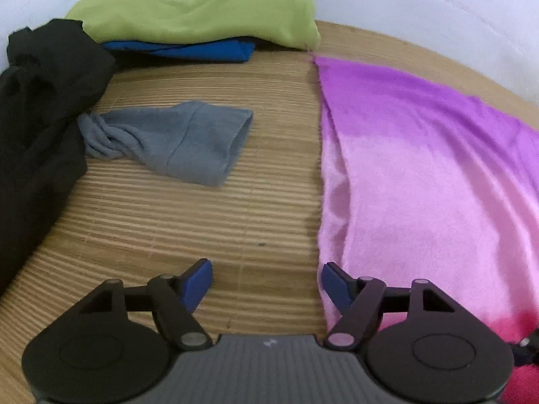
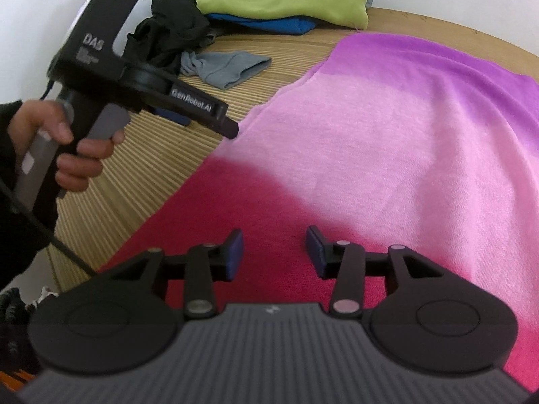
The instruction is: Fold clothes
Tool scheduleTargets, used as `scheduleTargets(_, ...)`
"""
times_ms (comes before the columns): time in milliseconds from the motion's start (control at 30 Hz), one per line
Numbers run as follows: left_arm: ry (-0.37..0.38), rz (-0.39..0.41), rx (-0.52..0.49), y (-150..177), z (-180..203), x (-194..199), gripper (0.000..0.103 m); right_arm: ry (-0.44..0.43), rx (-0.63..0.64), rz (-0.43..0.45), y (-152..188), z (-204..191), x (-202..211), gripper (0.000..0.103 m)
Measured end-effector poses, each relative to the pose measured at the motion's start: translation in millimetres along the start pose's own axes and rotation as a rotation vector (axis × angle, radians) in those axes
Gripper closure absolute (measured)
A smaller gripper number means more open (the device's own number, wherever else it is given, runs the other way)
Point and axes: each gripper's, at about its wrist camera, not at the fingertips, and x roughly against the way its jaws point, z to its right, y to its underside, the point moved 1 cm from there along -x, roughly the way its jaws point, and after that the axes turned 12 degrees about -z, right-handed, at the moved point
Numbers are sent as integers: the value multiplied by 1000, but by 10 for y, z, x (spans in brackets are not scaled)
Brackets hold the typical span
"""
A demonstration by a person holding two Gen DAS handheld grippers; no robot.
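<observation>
A soft cloth (image 1: 421, 185) that shades from purple through pink to red lies spread on the slatted wooden table (image 1: 168, 222). My left gripper (image 1: 266, 274) stands open low over the table at the cloth's left edge. Its right fingertip (image 1: 331, 276) sits just over that edge, and nothing is between the blue pads. The right wrist view shows the same cloth (image 2: 387, 134) and the left gripper (image 2: 209, 127), held in a person's hand (image 2: 77, 155). My right gripper (image 2: 274, 242) is open above the red end of the cloth, its pads apart with only flat cloth below.
At the back, a green cloth (image 1: 202, 10) lies on a folded blue one (image 1: 202, 50). A black garment (image 1: 43, 101) is heaped at the left, with a small grey garment (image 1: 175, 138) beside it. A white wall (image 1: 438, 6) runs behind the table.
</observation>
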Motion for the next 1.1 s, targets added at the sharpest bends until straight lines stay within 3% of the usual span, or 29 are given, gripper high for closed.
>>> scheduleTargets(67, 6, 0, -12, -40, 40, -21, 30, 3, 7, 1, 5, -11, 2, 57)
scheduleTargets(167, -50, -7, -60, -44, 141, -59, 25, 3, 13, 0, 5, -13, 4, 57)
scheduleTargets(333, -82, -53, -28, 7, 35, -23, 19, -10, -4, 0, 5, 9, 27, 57)
scheduleTargets(533, -169, -74, -79, 53, 46, 41, 15, -43, -41, -3, -25, 55, 48, 58)
scheduleTargets(800, -361, -80, -152, 49, 88, 81, 17, 39, -154, 27, -232, 235, 1, 58)
scheduleTargets(867, -344, -81, -131, 46, 25, 88, 17, 32, -159, 33, -264, 215, -78, 56)
scheduleTargets(967, -308, -90, -86, 35, -47, 98, 19, -119, -94, -6, -335, 40, -191, 56)
scheduleTargets(1033, -293, -90, -69, 33, -69, 124, 29, -251, -65, -45, -373, -79, -248, 59)
scheduleTargets(1100, -275, -74, -58, 31, -62, 194, 33, -271, -73, -31, -365, -98, -193, 58)
